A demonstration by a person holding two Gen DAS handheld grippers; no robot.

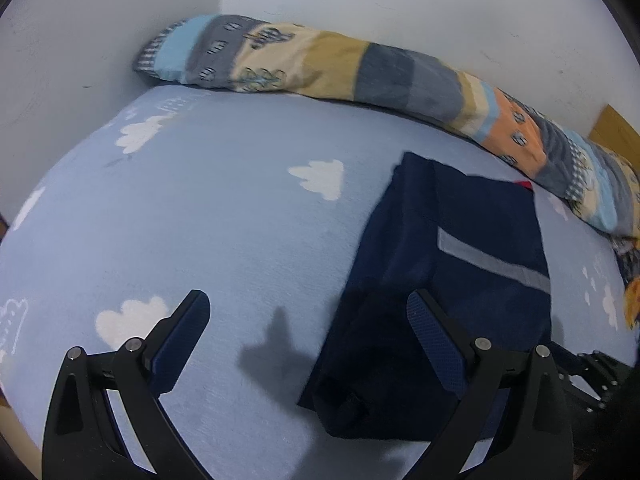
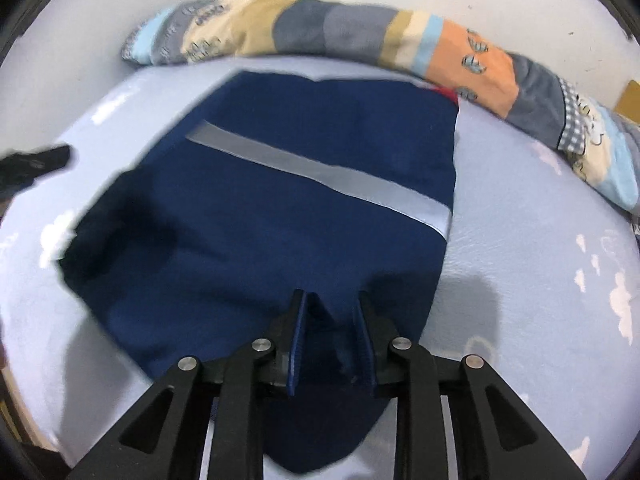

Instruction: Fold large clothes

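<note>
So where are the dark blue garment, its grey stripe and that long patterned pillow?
Dark blue garment (image 2: pixel 280 216): right wrist view, middle of its navy cloth.
Grey stripe (image 2: pixel 320 170): right wrist view, midway along the band.
Patterned pillow (image 1: pixel 384 74): left wrist view, its grey patch by the wall.

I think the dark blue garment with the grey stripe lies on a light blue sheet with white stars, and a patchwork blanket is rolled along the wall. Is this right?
Not quite: the sheet is printed with white clouds, not stars, as the left wrist view shows. The dark blue garment, its grey stripe and the rolled patchwork blanket are as you say.
</note>
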